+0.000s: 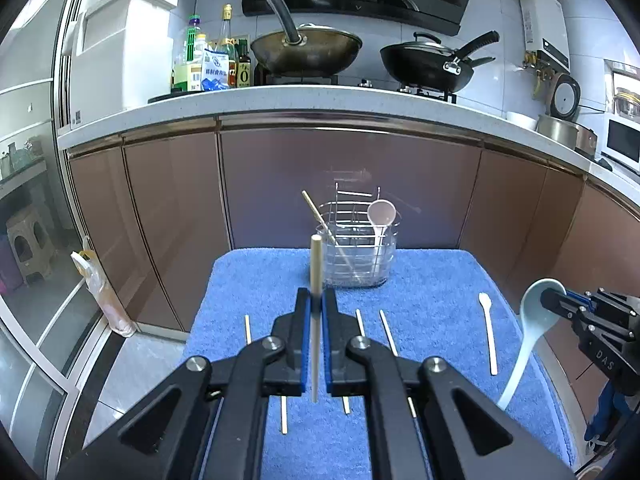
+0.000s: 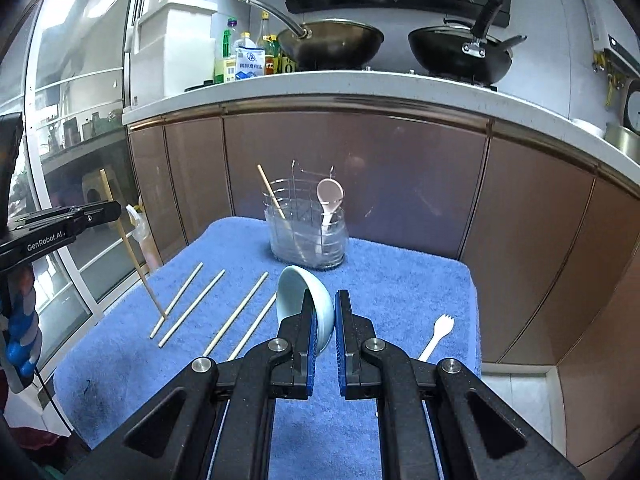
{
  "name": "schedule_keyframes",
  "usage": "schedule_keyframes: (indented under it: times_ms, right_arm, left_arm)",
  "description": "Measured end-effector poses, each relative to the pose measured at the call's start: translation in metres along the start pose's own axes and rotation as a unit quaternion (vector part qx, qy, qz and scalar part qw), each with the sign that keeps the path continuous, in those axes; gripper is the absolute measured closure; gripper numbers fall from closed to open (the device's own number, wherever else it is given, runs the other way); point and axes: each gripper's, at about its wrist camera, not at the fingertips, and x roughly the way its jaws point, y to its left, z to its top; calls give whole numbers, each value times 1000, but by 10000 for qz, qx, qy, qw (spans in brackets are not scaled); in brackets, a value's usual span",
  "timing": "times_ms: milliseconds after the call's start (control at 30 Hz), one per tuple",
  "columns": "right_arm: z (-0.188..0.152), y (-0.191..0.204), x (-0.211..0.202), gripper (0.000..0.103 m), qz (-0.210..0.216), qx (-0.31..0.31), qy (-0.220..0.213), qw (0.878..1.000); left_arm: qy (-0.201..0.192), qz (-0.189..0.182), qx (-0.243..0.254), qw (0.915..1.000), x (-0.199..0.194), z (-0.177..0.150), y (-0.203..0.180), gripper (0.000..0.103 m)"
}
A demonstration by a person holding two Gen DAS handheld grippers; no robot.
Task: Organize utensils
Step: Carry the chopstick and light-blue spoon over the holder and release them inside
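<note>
From the left wrist, the left gripper [image 1: 318, 300] is clamped tight on a chopstick [image 1: 315, 276] held upright (its lower end hangs above the blue towel [image 1: 432, 280]). The caddy [image 1: 358, 256] stands at twelve o'clock, holding a pink spoon [image 1: 381, 214].

From the right wrist, the right gripper [image 2: 325, 300] pinches a pale blue spoon [image 2: 298, 294] by its bowl; the handle is hidden beneath. Four chopsticks [image 2: 236, 314] lie at ten o'clock, a white spork [image 2: 436, 336] at two, partly cut off.

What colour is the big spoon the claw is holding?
Light blue spoon, best seen in the left wrist view.
</note>
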Motion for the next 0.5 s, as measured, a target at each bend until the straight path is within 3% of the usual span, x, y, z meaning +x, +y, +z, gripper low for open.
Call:
schedule_keyframes:
  times_ms: [500]
  right_arm:
    - [21,2,11,95,-19,47,-208,9998]
  left_arm:
    - [-148,-89,-42,9998,14,20,0,98]
